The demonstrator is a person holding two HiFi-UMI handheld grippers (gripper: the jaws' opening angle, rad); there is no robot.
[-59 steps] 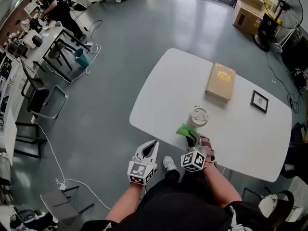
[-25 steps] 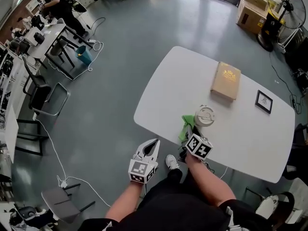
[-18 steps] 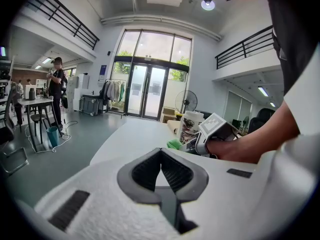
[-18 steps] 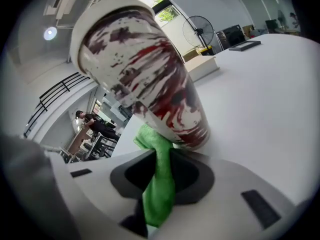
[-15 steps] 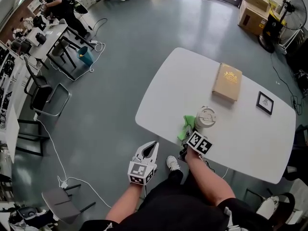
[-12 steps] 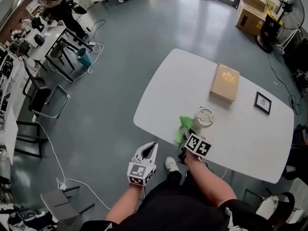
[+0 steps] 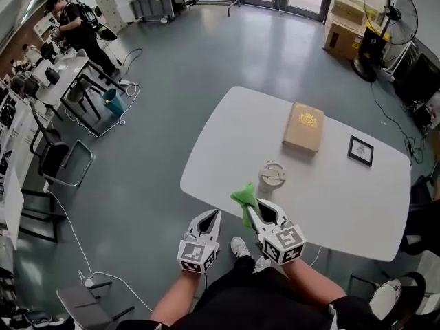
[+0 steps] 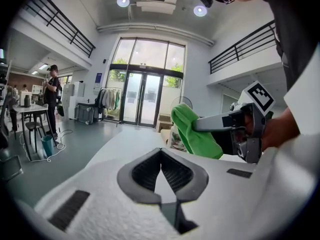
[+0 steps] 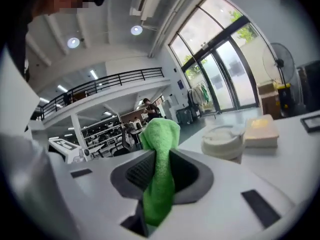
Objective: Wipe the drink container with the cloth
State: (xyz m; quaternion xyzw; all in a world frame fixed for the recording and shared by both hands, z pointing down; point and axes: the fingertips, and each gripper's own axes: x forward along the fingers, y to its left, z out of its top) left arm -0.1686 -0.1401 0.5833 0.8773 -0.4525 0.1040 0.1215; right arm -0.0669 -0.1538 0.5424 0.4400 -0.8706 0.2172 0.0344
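Lidded cup (image 7: 271, 177) upright near the table's (image 7: 227, 136) near edge, its contents hidden by the lid. The right gripper (image 7: 263, 212), on the person's side of the cup, has its jaws clamped on a bunched green cloth (image 7: 244, 198), held just beside the cup. The left gripper (image 7: 208, 220), farther left of the cup and past the table edge, has its jaws together on nothing. A book (image 7: 302, 126) and a frame (image 7: 359, 150) lie beyond the cup.

Cloth (image 7: 243, 199) bright green, plain. Drink container (image 7: 271, 176) off-white, lid same. Table (image 7: 227, 129) plain white. Book (image 7: 303, 126) tan w/ gold emblem on cover. Small frame (image 7: 360, 150) black round a pale pic. Left gripper (image 7: 212, 214) & right gripper (image 7: 260, 205) white, dark grey pads, b&w square markers on cubes. Floor (image 7: 172, 81) blue-grey.
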